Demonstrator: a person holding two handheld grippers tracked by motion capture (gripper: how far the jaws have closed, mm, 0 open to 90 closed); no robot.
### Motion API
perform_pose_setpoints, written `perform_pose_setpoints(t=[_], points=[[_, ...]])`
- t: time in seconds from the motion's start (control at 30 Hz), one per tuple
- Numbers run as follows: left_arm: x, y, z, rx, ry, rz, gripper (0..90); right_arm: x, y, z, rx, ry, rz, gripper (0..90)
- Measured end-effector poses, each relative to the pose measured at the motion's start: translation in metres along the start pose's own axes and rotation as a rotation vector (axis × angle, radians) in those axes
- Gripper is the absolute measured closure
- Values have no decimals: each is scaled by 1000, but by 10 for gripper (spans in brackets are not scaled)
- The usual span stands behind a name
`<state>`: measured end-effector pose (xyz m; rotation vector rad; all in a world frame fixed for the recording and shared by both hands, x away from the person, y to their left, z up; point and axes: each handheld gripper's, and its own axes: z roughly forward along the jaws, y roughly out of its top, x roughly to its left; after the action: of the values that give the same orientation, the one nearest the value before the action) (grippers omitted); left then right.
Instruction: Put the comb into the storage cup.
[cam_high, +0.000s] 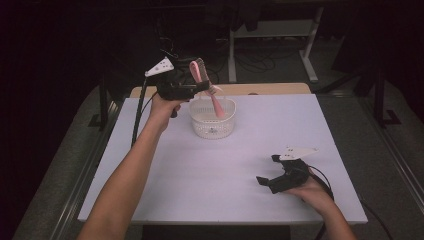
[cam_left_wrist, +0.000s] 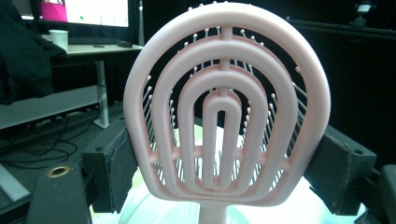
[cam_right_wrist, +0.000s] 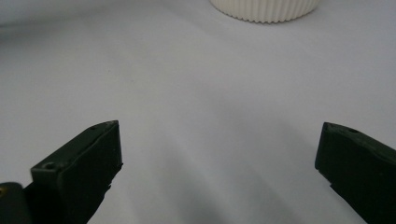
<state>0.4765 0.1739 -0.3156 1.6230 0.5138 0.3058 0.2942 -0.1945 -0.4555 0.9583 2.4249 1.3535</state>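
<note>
A pink vented hairbrush stands tilted with its handle reaching down into a white ribbed basket at the table's far middle. My left gripper is shut on the brush, its pads pressing both sides of the oval head. In the left gripper view the head's concentric ribs and fine bristles face me, and the pale basket glows below it. My right gripper rests low over the white table at the near right, open, with nothing between its fingers.
A wooden board edge lies behind the table. Desk legs and cables stand on the dark floor beyond. The basket's ribbed base appears at the top of the right gripper view. A cup sits on a far desk.
</note>
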Motion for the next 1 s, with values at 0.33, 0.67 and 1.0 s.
perform_pose_setpoints(t=[0.33,0.67,1.0], points=[[0,-18,18,37,7,-6,196,1,0,0,-1,9,-4,1],[2,-35,27,70,3,-23,195,1,0,1,1,12,-1,1],[1,-41,33,102,6,-14,194,0,0,1,1,13,-2,1]])
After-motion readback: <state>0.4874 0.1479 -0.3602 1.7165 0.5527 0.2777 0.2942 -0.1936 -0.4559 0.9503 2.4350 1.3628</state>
